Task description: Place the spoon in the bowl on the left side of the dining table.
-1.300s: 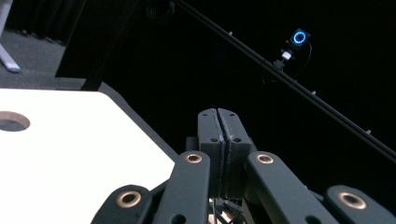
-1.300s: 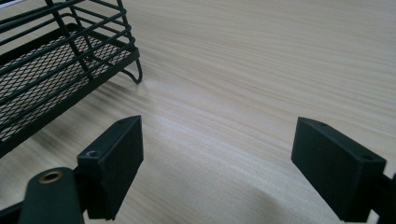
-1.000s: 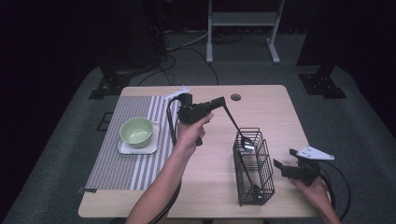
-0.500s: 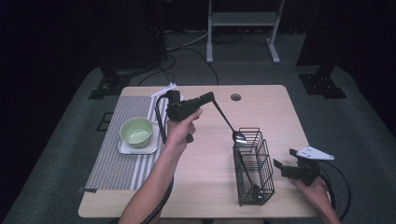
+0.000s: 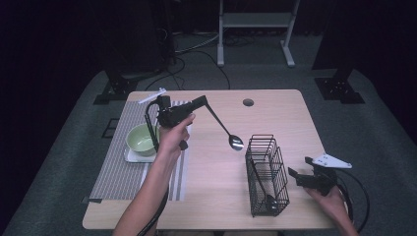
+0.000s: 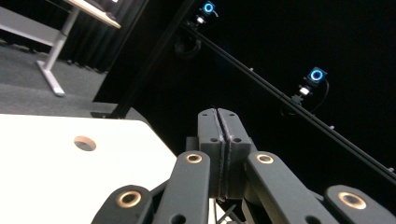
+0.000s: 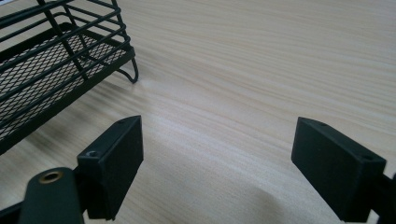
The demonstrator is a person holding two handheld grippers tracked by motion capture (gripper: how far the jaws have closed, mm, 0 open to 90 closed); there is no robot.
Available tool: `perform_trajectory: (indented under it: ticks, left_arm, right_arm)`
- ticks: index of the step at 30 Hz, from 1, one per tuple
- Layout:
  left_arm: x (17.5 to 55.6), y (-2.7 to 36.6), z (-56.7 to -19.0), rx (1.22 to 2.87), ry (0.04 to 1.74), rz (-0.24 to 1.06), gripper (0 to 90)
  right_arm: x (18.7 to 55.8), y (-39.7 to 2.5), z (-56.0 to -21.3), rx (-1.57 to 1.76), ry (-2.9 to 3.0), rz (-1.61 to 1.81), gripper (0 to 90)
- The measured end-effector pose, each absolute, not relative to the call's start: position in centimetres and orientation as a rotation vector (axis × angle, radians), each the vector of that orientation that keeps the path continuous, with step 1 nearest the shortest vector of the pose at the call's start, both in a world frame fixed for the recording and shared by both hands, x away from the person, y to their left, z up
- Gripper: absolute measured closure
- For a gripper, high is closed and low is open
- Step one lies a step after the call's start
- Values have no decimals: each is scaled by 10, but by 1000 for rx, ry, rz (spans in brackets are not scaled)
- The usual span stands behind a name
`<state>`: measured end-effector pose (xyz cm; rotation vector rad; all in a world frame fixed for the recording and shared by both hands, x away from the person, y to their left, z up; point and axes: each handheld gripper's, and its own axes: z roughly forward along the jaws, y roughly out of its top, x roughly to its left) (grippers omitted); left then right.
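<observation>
Your left gripper [image 5: 202, 102] is clenched on the spoon [image 5: 235, 141] — its bowl hangs at ten o'clock of the basket [image 5: 266, 174]. Your right gripper [image 7: 217, 163] rests released — basket at its ten o'clock.

This is a lab or recording studio set up for motion capture, not a home. A light wooden table [image 5: 275, 118] with a round cable hole [image 5: 248, 102] near its far edge stands alone on grey carpet [image 5: 373, 128], with black drapes closing off the dark surroundings. Black stand feet [image 5: 339, 88] rest on the carpet beyond the table's far corners, loose cables [image 5: 196, 51] run across the floor, and a white desk frame [image 5: 253, 29] stands behind. In the left gripper view, 2 cameras with glowing blue rings [image 6: 316, 74] hang on a slanted black rail [image 6: 280, 100].
</observation>
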<state>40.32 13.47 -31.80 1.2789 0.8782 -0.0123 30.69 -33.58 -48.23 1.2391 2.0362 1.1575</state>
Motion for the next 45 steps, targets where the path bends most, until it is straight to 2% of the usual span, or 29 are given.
perform_trajectory:
  ticks: [14, 45]
  left_arm:
    - [401, 186, -321, 1234, 950, 55, 896]
    - [401, 245, -327, 1178, 1057, 142, 896]
  right_arm:
    - [307, -335, -482, 1243, 2039, 1152, 157]
    - [307, -335, -482, 1246, 2036, 1149, 157]
